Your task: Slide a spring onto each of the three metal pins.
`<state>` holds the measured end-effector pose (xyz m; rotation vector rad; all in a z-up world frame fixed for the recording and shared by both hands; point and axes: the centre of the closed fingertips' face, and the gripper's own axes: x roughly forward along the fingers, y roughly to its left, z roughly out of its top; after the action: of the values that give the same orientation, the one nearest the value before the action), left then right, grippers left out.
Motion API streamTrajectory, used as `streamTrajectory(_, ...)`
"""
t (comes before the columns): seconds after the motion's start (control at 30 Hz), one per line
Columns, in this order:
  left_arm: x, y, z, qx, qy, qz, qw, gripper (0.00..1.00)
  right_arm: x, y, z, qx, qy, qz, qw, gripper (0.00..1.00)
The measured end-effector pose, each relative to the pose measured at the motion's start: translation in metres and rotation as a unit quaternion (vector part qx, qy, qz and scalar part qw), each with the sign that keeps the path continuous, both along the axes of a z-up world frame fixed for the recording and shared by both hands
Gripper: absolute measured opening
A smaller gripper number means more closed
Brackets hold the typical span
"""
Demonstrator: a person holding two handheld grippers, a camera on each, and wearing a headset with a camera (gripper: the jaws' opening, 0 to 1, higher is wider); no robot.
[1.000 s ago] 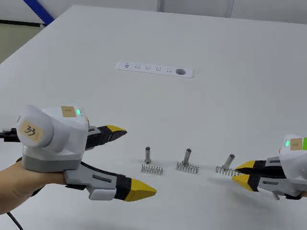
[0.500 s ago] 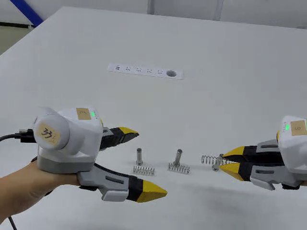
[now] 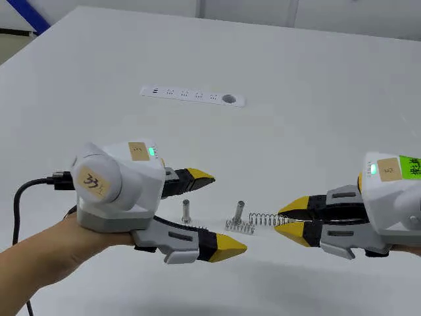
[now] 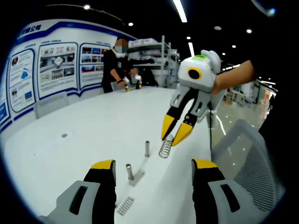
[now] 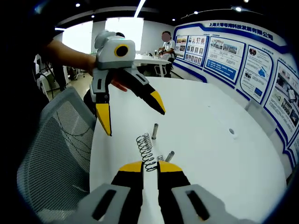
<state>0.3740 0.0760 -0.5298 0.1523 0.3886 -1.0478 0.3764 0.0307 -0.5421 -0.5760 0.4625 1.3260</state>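
Note:
Two upright metal pins (image 3: 186, 209) (image 3: 239, 212) stand on the white table (image 3: 276, 118). A loose spring (image 3: 239, 227) lies in front of the right one. My right gripper (image 3: 281, 219) is shut on the end of another spring (image 3: 263, 218), which sticks out level toward that pin. From the right gripper view this spring (image 5: 146, 151) rises from my right gripper (image 5: 150, 167), with a pin (image 5: 154, 131) beyond. My left gripper (image 3: 217, 212) stands open around the left pin. The left gripper view has my left gripper (image 4: 154, 164) open, pins (image 4: 147, 148) (image 4: 129, 171) and two springs (image 4: 136, 176) (image 4: 124, 205) lying flat.
A white power strip (image 3: 192, 96) lies farther back on the table. The table's near edge and a mesh chair (image 5: 56, 154) are close behind the pins in the right gripper view. People stand at the far end of the room (image 4: 122, 65).
My right gripper has shut on the rightmost spring, lifted it off the table and carried it left toward the pins. My left gripper has moved right, closer to the pins.

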Motion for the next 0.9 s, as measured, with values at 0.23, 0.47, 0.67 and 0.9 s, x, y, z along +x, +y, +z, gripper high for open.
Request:
streamTrajectory(0.23, -0.001, -0.008, -0.004, 0.0, 0.0, -0.008, 1.0, 0.59, -0.005, 0.009, 0.005, 0.008, -0.001, 0.011, 0.9999, 0.11)
streamTrajectory(0.47, -0.001, -0.012, -0.003, -0.003, -0.003, -0.014, 0.9999, 0.45, -0.009, 0.016, 0.007, 0.012, 0.001, 0.018, 0.9998, 0.11)
streamTrajectory(0.67, -0.003, -0.013, -0.002, -0.006, -0.004, -0.02, 0.9998, 0.35, -0.011, 0.02, 0.008, 0.016, 0.004, 0.02, 0.9997, 0.11)
streamTrajectory(0.9, -0.009, -0.016, 0.0, -0.015, -0.001, -0.034, 0.9993, 0.21, -0.015, 0.023, 0.008, 0.018, 0.007, 0.026, 0.9995, 0.11)
